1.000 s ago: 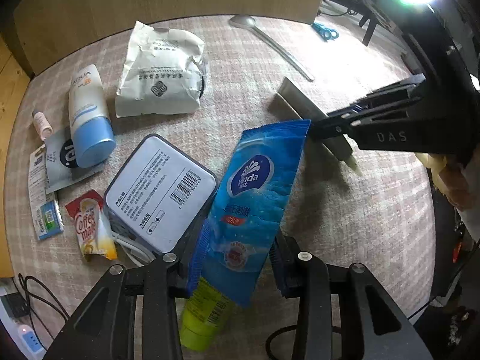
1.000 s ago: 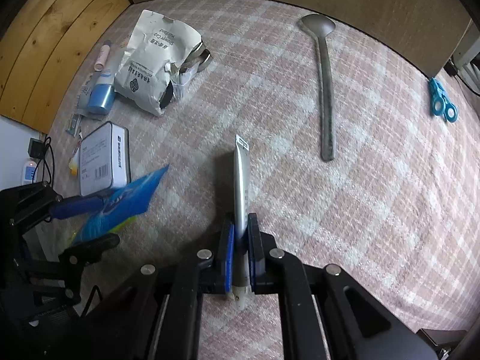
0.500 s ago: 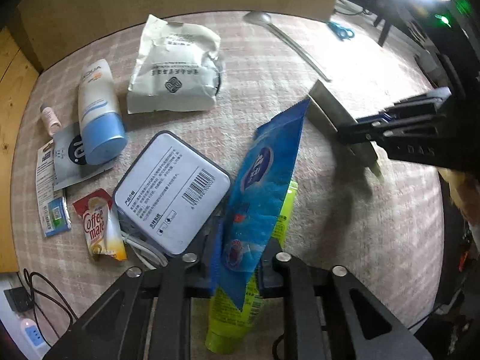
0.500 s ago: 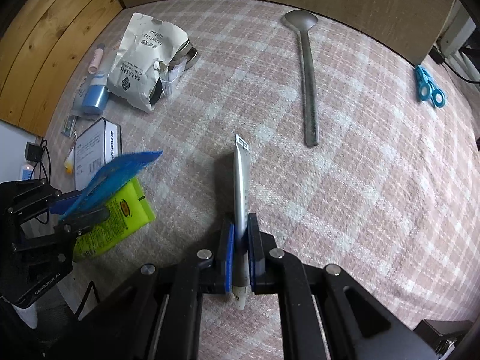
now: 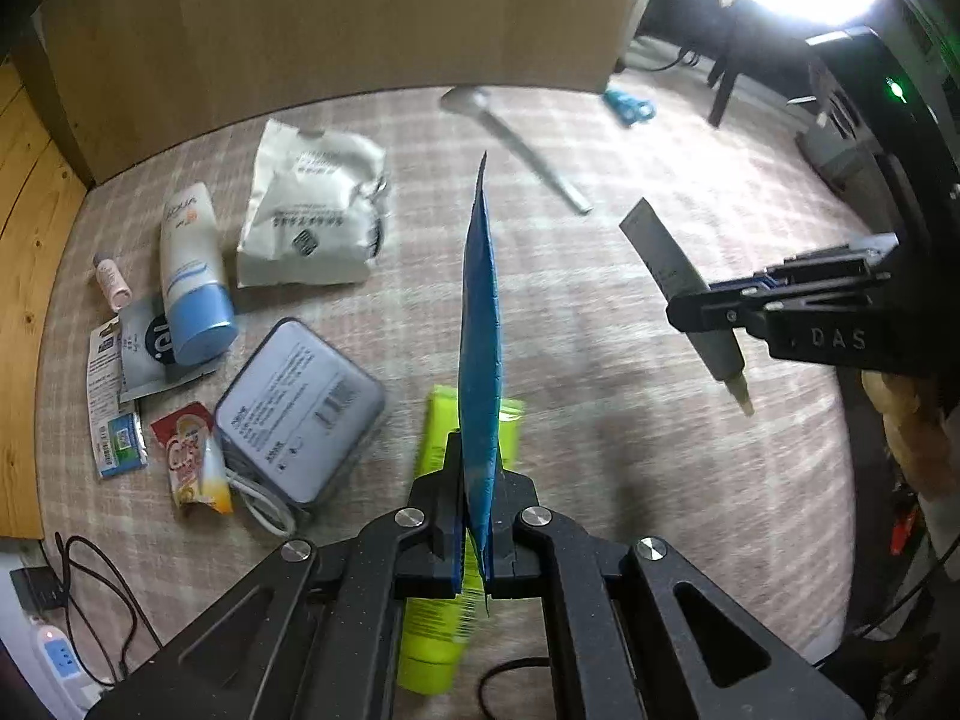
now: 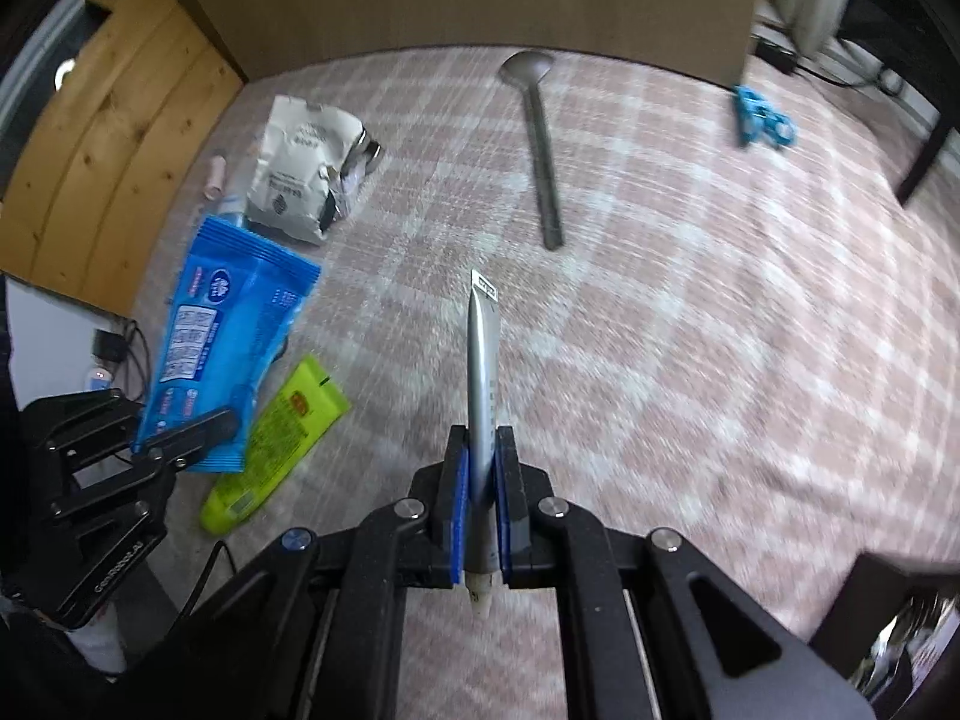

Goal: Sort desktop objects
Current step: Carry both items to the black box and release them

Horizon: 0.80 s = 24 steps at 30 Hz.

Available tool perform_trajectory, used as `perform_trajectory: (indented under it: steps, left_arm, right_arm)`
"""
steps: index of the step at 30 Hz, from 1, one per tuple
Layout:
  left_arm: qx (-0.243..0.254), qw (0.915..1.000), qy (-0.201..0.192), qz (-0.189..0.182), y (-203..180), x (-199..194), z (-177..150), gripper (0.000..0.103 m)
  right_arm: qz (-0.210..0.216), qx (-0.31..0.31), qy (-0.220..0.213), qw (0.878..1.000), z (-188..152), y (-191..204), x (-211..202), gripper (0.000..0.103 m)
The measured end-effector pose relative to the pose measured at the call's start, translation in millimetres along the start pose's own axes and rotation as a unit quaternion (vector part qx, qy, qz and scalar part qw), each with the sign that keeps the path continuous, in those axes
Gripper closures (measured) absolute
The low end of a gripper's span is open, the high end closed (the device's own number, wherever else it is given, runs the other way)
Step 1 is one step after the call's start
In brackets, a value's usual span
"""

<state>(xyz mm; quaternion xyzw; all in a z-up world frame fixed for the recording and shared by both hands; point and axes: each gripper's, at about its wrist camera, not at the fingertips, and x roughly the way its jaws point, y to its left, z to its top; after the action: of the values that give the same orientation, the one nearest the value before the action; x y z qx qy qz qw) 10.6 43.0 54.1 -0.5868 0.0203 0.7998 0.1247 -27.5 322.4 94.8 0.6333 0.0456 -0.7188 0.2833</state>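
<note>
The left gripper [image 5: 474, 531] is clenched on the blue pack [image 5: 480, 324], which stands edge-on between its fingers [image 5: 449, 516] and projects forward and upward past the fingertips, clear of the bench [image 5: 600, 324]; a short corner of the pack hangs behind the pads. In the right wrist view the same pack [image 6: 225, 336] shows its broad printed face, pinched near its lower edge. The right gripper [image 6: 480, 516] is clenched on the silver tube [image 6: 483, 360], gripped low on its body: the crimped end points forward beyond the fingertips and the pale nozzle protrudes behind the pads. In the left wrist view this tube [image 5: 666, 258] hangs tilted above the plaid cloth, off the surface. The green tube [image 5: 456, 462] lies flat on the bench directly under the left gripper, partly hidden by the pack. To its left lies the grey tin [image 5: 300, 408], with a coffee sachet [image 5: 192, 462] just beside it, then a white-and-blue tube [image 5: 192, 276] and a white bag [image 5: 312, 216]. The spoon [image 6: 540, 144] and blue scissors [image 6: 762, 117] lie well apart at the far side.
</note>
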Motion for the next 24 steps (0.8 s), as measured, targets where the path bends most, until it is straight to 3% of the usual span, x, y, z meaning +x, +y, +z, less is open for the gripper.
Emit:
perform_trajectory:
  steps: [4, 5, 8, 11, 17, 24]
  left_arm:
    - [0.005, 0.9999, -0.011, -0.011, -27.0, -0.9, 25.4, 0.1]
    - [0.007, 0.9998, -0.012, -0.015, -36.6, -6.2, 26.7, 0.1]
    - [0.022, 0.9993, -0.012, -0.027, -69.1, -14.6, 34.2, 0.1]
    - [0.043, 0.9982, -0.01, -0.039, -94.0, -23.0, 34.0, 0.1]
    - [0.101, 0.9921, -0.013, -0.074, -166.9, -29.3, 33.5, 0.1]
    - [0.149, 0.9804, -0.007, -0.129, -255.2, -37.2, 17.7, 0.1]
  right_arm:
    - [0.011, 0.031, -0.019, 0.999, -28.4, -22.4, -35.4, 0.095]
    - [0.013, 0.037, -0.021, 0.999, -15.8, -14.5, -40.8, 0.095]
    - [0.011, 0.061, -0.036, 0.997, -30.4, -5.6, -62.4, 0.095]
    - [0.004, 0.086, -0.049, 0.995, -22.1, 9.6, -54.0, 0.095]
    - [-0.034, 0.145, -0.076, 0.986, -75.6, -45.6, -90.9, 0.095]
    - [-0.086, 0.219, -0.104, 0.966, -141.8, -113.4, -140.5, 0.095]
